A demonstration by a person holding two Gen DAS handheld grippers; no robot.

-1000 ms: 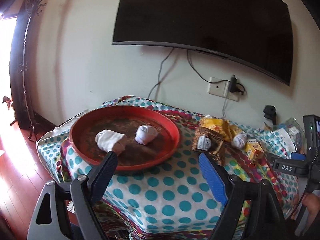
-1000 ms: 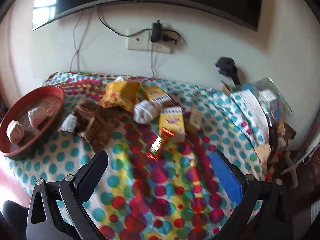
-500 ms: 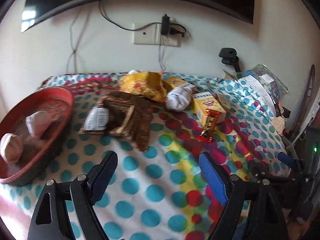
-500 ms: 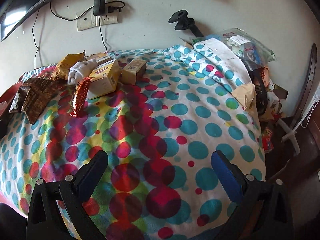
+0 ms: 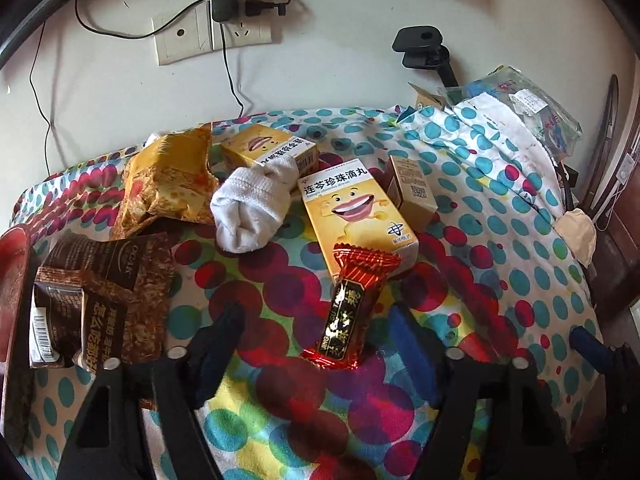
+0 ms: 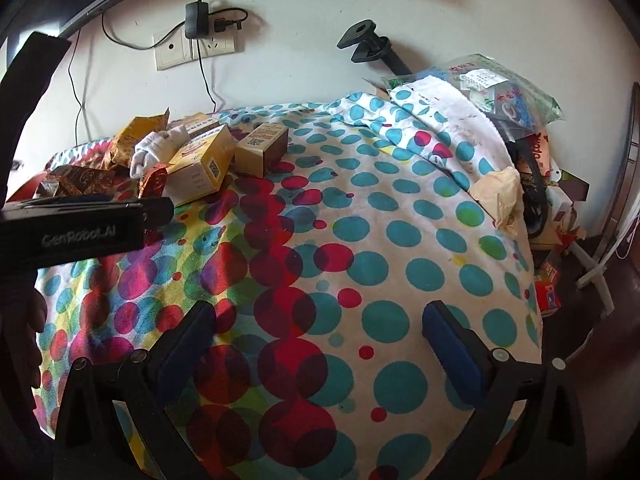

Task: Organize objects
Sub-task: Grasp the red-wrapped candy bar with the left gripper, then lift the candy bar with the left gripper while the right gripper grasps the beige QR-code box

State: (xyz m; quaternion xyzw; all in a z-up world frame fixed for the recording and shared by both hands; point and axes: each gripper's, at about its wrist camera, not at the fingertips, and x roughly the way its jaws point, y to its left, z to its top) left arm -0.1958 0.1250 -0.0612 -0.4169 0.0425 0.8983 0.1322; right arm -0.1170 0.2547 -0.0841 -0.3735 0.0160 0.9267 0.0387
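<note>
Evidently the sorting is at an early stage. Most items lie in one loose cluster on the spotted tablecloth [image 5: 280, 412], at its far side toward the wall. Only a sliver of the red tray [image 5: 12, 280] shows at the left edge of the left wrist view, and its contents cannot be made out from here.

The left gripper [image 5: 316, 332] is down over the red candy [image 5: 349, 309]. Its jaws are closing with the wrapper's near end between them, but the pads do not yet press on it (so nothing is grasped at this point). The candy's far end overlaps the near corner of the yellow box [image 5: 356, 212].

The right gripper [image 6: 320, 332] hangs released over bare cloth, well apart from the cluster, holding nothing.

Remaining to be sorted, as far as can be judged:
- the rolled white sock [image 5: 250, 208], resting against a second yellow box [image 5: 272, 148];
- the small tan box [image 5: 410, 190], just beside the yellow box;
- the yellow snack bag [image 5: 170, 180];
- the brown packets [image 5: 100, 296], near the tray.

Obstruction is slight: the yellow box directly behind the candy may shift when the wrapper is pulled. Bagged clutter [image 6: 516, 100] crowds the right edge.
</note>
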